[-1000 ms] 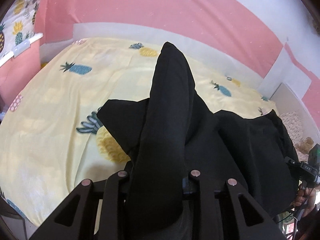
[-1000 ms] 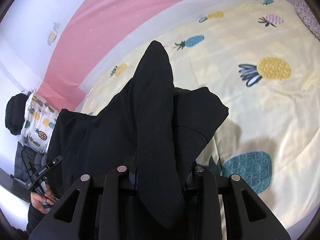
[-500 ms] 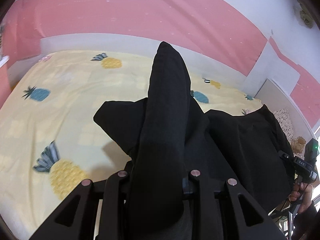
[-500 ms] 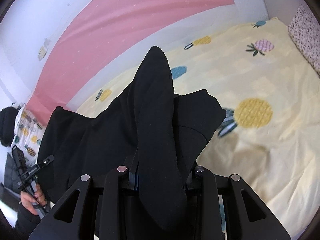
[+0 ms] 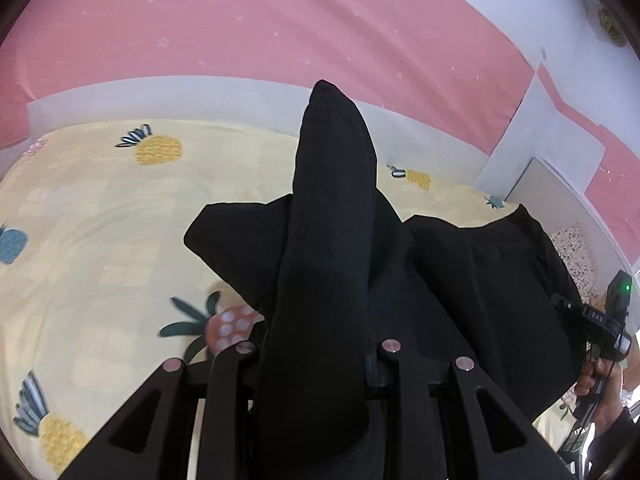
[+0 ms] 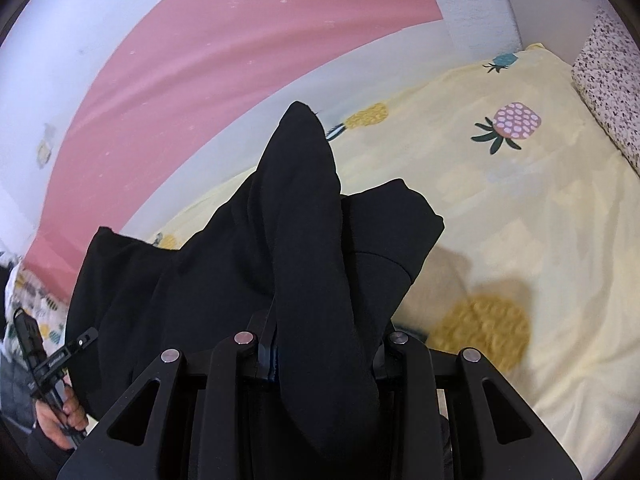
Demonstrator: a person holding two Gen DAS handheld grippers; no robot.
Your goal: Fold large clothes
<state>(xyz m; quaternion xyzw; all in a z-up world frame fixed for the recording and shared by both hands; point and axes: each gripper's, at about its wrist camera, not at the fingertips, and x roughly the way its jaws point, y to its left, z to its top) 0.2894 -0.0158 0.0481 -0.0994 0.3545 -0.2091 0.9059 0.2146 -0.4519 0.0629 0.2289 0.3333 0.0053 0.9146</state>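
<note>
A large black garment (image 5: 460,280) hangs stretched between my two grippers above a yellow pineapple-print bed sheet (image 5: 80,208). My left gripper (image 5: 320,344) is shut on one edge of it; a fold of black cloth stands up between the jaws and hides the fingertips. My right gripper (image 6: 320,340) is shut on the other edge of the garment (image 6: 168,280), with a similar upright fold covering its fingertips. The other gripper and the hand holding it show at the right edge of the left wrist view (image 5: 604,332) and at the lower left of the right wrist view (image 6: 52,368).
The bed sheet (image 6: 540,220) spreads below and beyond the garment. A pink and white wall (image 5: 280,32) runs behind the bed. A speckled pillow (image 6: 612,68) lies at the bed's far right. A white headboard (image 5: 560,192) stands by the corner.
Both grippers have moved with the garment held between them; the views have tilted up toward the wall, and the sheet's pineapple prints have slid across the frames.
</note>
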